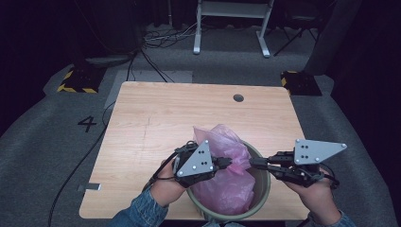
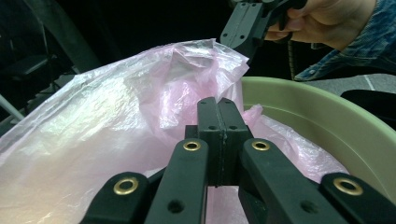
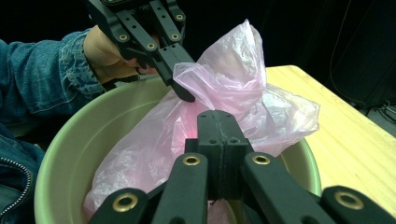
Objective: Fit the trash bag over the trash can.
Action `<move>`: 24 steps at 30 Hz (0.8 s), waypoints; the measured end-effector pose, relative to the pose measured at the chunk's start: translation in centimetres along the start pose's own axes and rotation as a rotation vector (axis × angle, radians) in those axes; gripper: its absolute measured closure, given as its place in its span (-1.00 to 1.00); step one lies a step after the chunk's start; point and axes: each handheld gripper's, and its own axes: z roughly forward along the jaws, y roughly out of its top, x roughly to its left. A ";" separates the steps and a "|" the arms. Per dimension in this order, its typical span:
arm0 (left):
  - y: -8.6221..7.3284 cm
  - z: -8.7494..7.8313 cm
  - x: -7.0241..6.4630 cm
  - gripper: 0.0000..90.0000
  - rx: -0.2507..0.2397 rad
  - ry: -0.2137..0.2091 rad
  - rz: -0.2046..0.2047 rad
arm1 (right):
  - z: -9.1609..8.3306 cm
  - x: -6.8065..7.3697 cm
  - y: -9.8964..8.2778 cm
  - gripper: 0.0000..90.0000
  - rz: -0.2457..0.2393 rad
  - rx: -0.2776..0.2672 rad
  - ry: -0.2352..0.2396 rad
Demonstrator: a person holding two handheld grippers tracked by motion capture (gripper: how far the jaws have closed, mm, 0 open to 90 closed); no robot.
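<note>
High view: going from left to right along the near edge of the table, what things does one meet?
Left gripper with grey three-cornered plate → crumpled pink plastic bag in the round pale green bin → right gripper with grey plate.

Wooden table [image 1: 156, 123], white-legged stand [image 1: 231, 23] behind

A translucent pink plastic bag [image 1: 226, 161] sits in a pale olive-green bin [image 1: 263, 187]. The bench [image 1: 156, 123] is light wood grain. Both claws are black with grey plates; denim-blue sleeves [image 1: 142, 213] show at the frame's bottom.
</note>
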 end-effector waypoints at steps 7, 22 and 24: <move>0.0 0.2 -0.3 1.00 0.008 0.003 0.027 | -0.8 -0.5 0.2 0.79 0.041 -0.057 0.007; 0.0 0.3 -0.1 0.91 -0.018 -0.027 0.005 | 1.9 -0.7 0.7 0.65 0.003 -0.001 -0.018; 0.0 0.3 -0.2 0.89 -0.022 -0.026 0.006 | 2.0 -0.6 0.8 0.80 -0.001 0.001 -0.020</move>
